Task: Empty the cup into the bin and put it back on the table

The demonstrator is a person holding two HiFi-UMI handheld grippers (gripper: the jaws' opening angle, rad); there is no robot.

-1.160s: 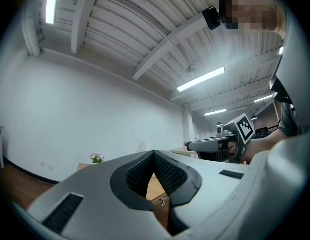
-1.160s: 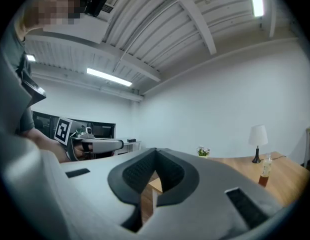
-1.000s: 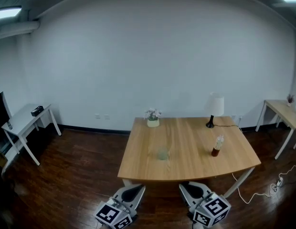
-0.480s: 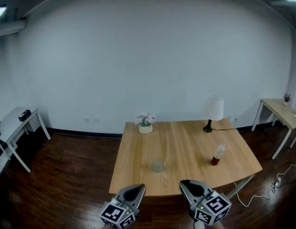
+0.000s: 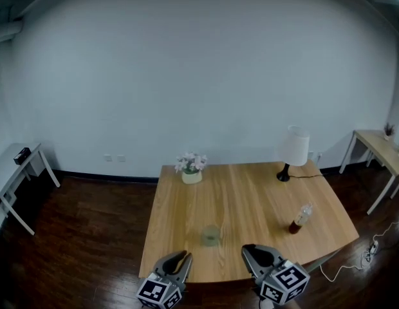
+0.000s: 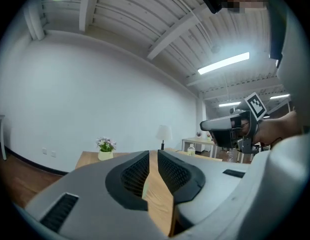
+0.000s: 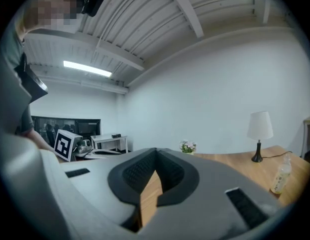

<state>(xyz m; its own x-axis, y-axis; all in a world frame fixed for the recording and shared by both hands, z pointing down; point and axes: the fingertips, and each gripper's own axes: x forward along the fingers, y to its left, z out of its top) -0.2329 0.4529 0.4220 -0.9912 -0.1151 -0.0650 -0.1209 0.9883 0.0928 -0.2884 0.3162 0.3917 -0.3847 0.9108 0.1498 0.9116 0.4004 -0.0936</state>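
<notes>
one translucent cup [image 5: 211, 235] stands upright on the wooden bench [image 5: 251, 192], near its front edge; what it holds cannot be told. one clear bottle [image 5: 300, 219] stands towards the bench's right side, with dark liquid in its lower part. one pale pot [image 5: 191, 176] with small flowers sits at the back left edge, and one white-shaded lamp [image 5: 294, 148] at the back right. there are two grippers, both hanging short of the bench's near edge: the left gripper [image 6: 153, 153] has its jaws a thin slit apart, nothing clamped; the right gripper [image 7: 155, 150] has its jaws together, empty.
</notes>
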